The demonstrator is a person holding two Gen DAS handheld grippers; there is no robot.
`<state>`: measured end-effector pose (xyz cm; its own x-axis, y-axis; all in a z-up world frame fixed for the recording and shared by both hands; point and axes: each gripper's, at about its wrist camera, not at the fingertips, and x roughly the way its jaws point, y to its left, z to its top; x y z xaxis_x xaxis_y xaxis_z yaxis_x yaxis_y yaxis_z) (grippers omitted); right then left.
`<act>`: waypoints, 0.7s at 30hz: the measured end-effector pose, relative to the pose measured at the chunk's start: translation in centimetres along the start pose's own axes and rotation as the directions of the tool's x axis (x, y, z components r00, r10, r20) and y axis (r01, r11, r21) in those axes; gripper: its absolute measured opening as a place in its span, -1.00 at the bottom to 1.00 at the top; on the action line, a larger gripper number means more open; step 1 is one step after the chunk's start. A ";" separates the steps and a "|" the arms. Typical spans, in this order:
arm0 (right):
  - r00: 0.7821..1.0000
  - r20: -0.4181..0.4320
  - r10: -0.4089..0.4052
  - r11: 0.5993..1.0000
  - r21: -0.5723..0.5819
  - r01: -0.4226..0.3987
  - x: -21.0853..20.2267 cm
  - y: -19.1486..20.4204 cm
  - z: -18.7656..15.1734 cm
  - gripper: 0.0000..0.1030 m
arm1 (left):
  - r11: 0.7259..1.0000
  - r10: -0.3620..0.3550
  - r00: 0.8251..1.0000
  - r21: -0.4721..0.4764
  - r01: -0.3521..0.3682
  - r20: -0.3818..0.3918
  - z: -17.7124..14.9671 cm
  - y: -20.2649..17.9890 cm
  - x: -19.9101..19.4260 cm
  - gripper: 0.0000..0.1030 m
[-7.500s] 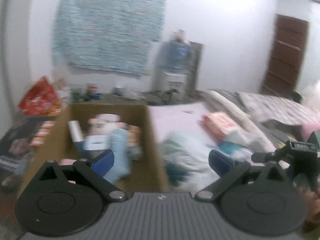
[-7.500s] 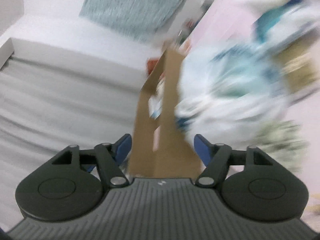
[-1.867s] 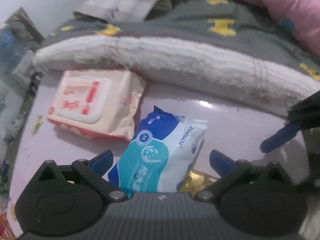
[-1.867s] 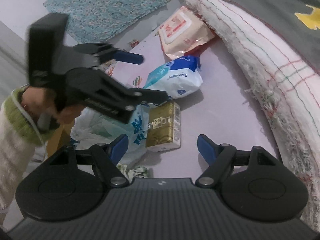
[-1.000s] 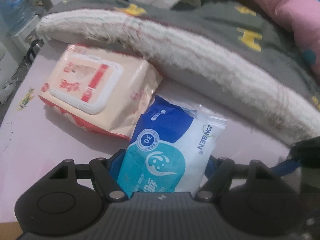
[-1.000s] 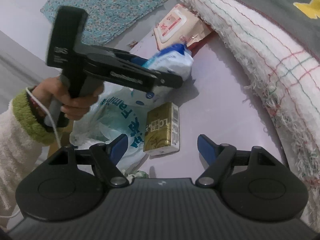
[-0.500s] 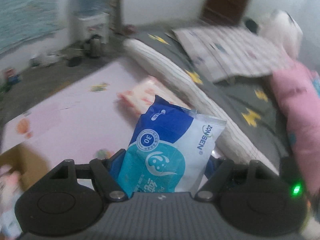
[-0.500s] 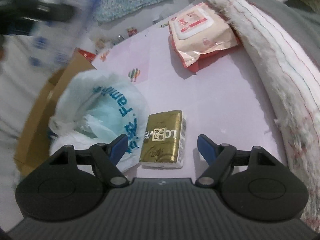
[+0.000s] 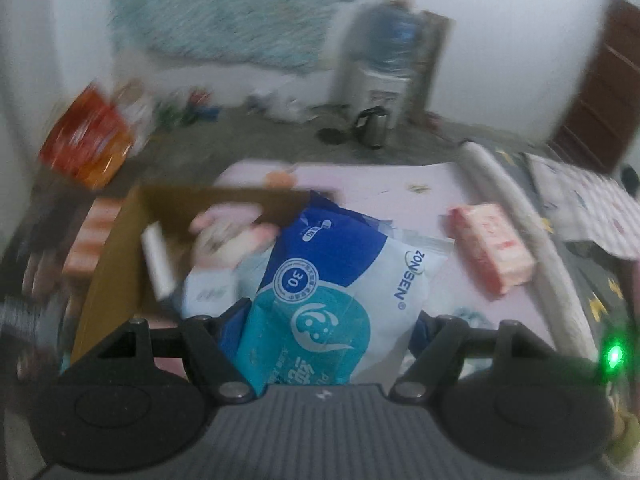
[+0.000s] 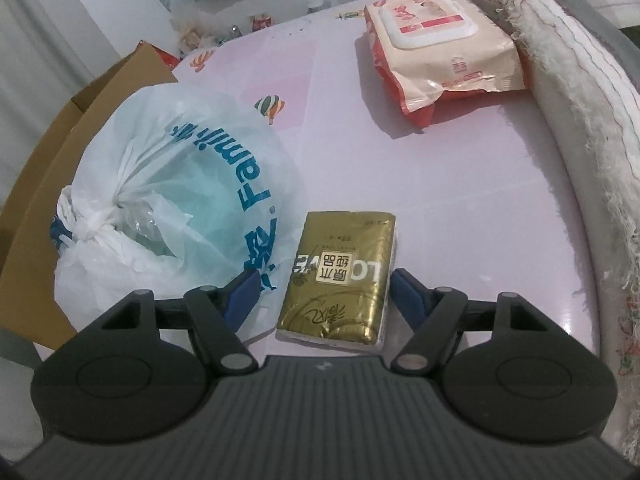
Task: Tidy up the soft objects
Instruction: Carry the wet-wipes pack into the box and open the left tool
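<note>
While the left gripper (image 9: pixel 328 320) pinches the blue-and-white wipes pack (image 9: pixel 336 300) between its pads, the pack's long axis running straight ahead along the fingers, the open cardboard box (image 9: pixel 108 264) lies ahead of it and a little to its left, already holding several soft things too blurred to name. The coming move for that hand, as I judge it, turns on this: the box mouth sits forward and leftward of the pack's tip, so the pack must go a little further that way before release.

The right gripper (image 10: pixel 320 292) is spread on either side of the gold tissue packet (image 10: pixel 340 280), which lies flat on the pink mat (image 10: pixel 460 152) with its long axis pointing ahead, in line with the fingers. Its jaws have just been closing with the packet between them; the right pad looks at the packet's edge, the left pad still apart from it, so nothing is gripped yet. Just left of that gripper is the knotted white plastic bag (image 10: pixel 172 192), touching the packet's side; ahead and to the right, well apart, lies the peach wipes pack (image 10: pixel 440 48) against the rolled blanket (image 10: pixel 580 92). The right hand is plainly nearer the packet.
</note>
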<state>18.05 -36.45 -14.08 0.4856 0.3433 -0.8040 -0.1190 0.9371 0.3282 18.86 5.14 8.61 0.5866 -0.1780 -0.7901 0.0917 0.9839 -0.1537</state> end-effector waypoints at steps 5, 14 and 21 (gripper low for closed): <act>1.000 -0.017 0.010 0.999 0.042 -0.010 0.2 -0.4 0.2 0.42 | 0.985 -0.028 0.994 -0.173 0.009 -0.107 -2.6 5.0 3.5 0.49; 0.999 -0.034 0.007 0.997 0.071 -0.005 0.4 -0.5 0.7 0.42 | 0.968 -0.044 0.956 -0.249 -0.031 -0.290 -7.3 7.8 10.4 0.49; 0.999 -0.030 0.017 0.996 0.090 -0.014 0.5 -0.7 0.7 0.42 | 0.959 -0.052 0.907 -0.274 -0.071 -0.417 -9.4 9.2 12.8 0.56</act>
<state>19.00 -37.02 -14.39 0.4573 0.3611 -0.8127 -0.0476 0.9225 0.3830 19.66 11.79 -8.44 0.1919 -0.2197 -0.9565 -0.1744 0.9515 -0.2536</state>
